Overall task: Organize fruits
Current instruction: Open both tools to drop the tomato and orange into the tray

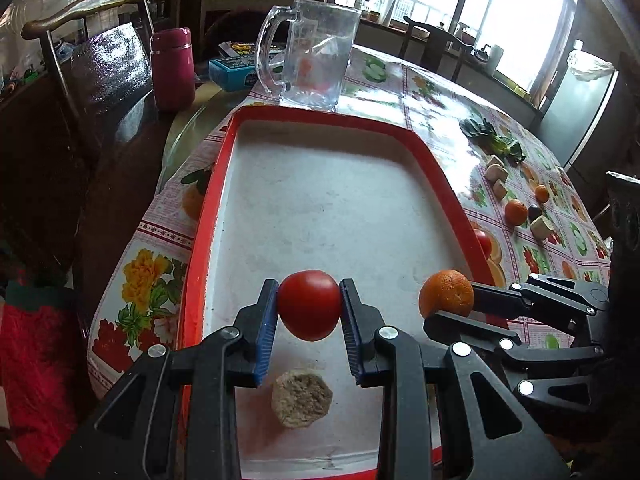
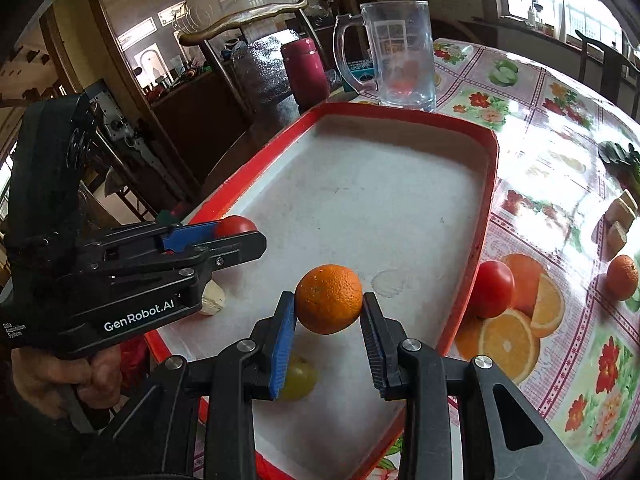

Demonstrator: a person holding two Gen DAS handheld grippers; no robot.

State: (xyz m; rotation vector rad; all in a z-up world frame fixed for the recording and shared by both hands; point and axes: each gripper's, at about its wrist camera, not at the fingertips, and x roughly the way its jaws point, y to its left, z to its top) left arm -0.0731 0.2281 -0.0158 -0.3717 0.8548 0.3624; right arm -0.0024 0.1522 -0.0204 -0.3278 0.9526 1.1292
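Carrying step in hand, judging by both loads hanging over the red-rimmed white plastic tray [image 1: 224, 184]. Left gripper [image 1: 309, 306] clamped on a round red tomato [image 1: 309, 304]; right gripper [image 2: 329, 308] clamped on a round orange mandarin [image 2: 329, 298], each fruit pinched between blue-padded fingers [image 1: 269, 320] above the tray floor, not resting on it.

Next move probably calls for lowering each fruit to a bare patch of tray, clear of the pieces below, then easing the fingers apart.

Seen from the left wrist only: a rough beige chunk [image 1: 302, 398] directly beneath the tomato, plus leafy greens [image 1: 494, 140] and more small fruit far along the flowered tablecloth [image 1: 420, 92]. Seen from the right wrist only: a pale green fruit [image 2: 298, 378] under the mandarin, and a second red tomato [image 2: 494, 288] just outside the tray rim.
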